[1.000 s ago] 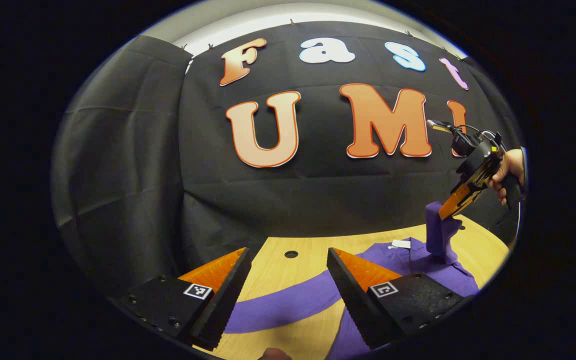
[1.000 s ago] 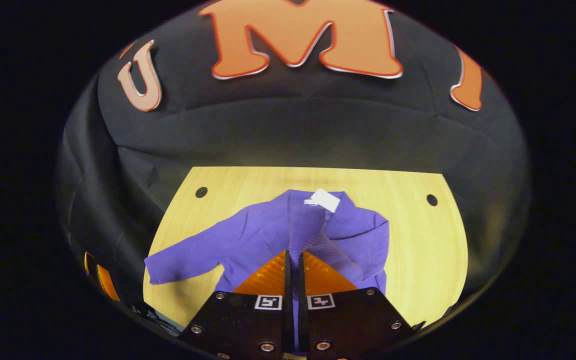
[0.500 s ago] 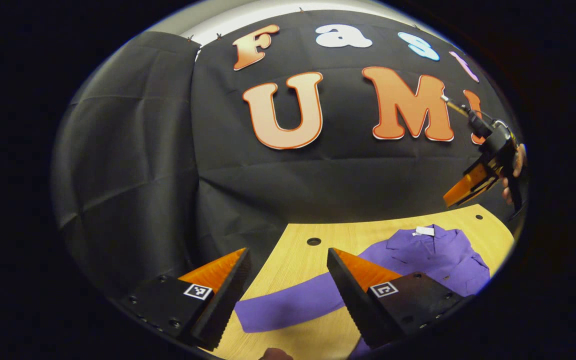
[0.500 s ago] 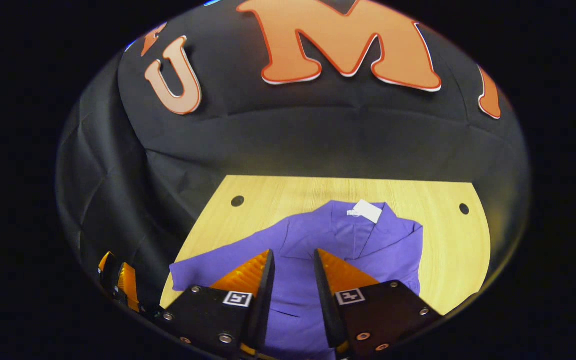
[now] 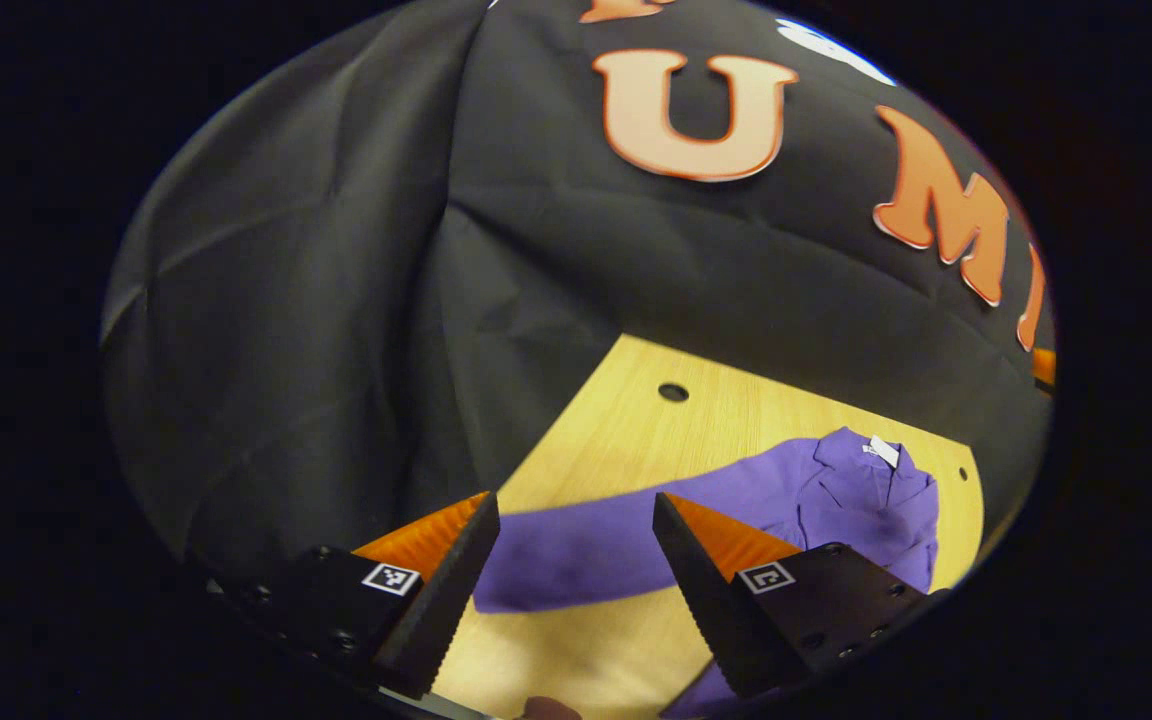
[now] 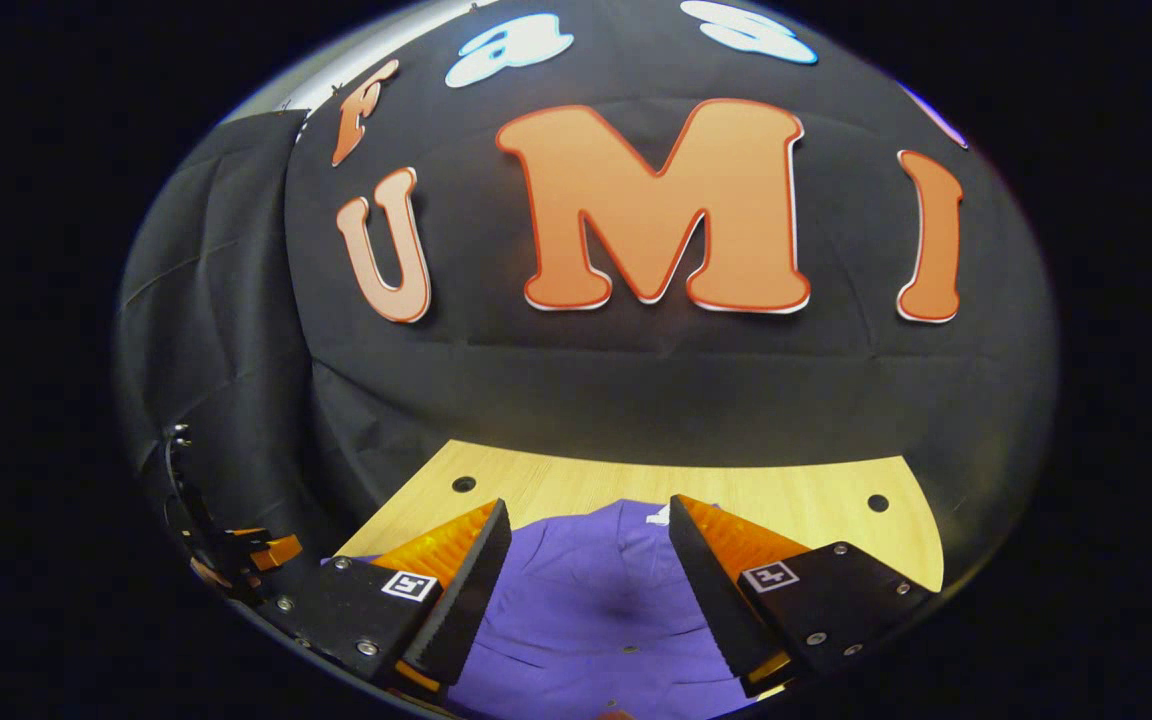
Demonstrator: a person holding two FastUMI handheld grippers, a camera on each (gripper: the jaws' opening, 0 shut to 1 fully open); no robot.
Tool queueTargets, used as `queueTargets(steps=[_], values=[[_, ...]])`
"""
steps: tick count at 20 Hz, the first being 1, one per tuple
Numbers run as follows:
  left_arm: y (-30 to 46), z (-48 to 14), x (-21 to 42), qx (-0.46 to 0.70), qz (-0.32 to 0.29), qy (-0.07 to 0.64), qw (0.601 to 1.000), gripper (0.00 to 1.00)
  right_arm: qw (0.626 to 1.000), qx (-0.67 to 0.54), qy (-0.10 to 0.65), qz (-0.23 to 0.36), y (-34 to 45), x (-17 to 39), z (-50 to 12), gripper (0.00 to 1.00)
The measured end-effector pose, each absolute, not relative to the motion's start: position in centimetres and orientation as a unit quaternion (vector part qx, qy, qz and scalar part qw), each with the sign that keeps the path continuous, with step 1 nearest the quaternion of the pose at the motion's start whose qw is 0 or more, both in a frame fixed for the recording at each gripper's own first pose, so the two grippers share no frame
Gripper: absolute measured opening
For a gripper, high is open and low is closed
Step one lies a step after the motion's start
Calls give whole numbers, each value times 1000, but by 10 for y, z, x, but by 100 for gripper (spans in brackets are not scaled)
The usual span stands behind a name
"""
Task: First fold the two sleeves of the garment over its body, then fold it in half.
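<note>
Left gripper view: left claw [image 5: 571,560] hung with jaws apart, empty, above the table [image 5: 636,420]. The shirt [image 5: 836,495] lay ahead and to the right; its outstretched sleeve [image 5: 586,550] ran across just beyond the tips, not touched. Judged step: the other sleeve looked already folded in, this one pending. Next move calls for lowering onto the cuff and closing on it.

Right gripper view: right claw [image 6: 586,580] was apart, empty, raised over the shirt body [image 6: 586,610], which lay directly below between the fingers.
</note>
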State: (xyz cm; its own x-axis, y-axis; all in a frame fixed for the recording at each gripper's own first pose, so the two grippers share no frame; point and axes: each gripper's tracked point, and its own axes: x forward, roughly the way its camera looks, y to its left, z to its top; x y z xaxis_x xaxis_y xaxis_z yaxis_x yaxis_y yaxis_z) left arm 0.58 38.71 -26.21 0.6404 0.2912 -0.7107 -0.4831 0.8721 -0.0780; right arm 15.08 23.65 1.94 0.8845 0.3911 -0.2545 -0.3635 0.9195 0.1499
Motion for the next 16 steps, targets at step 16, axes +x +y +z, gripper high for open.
queueTargets(steps=[16], values=[[393, -416, -7, -191, 238, 581, 754, 98, 984, 52, 96, 140, 114, 96, 12, 94]])
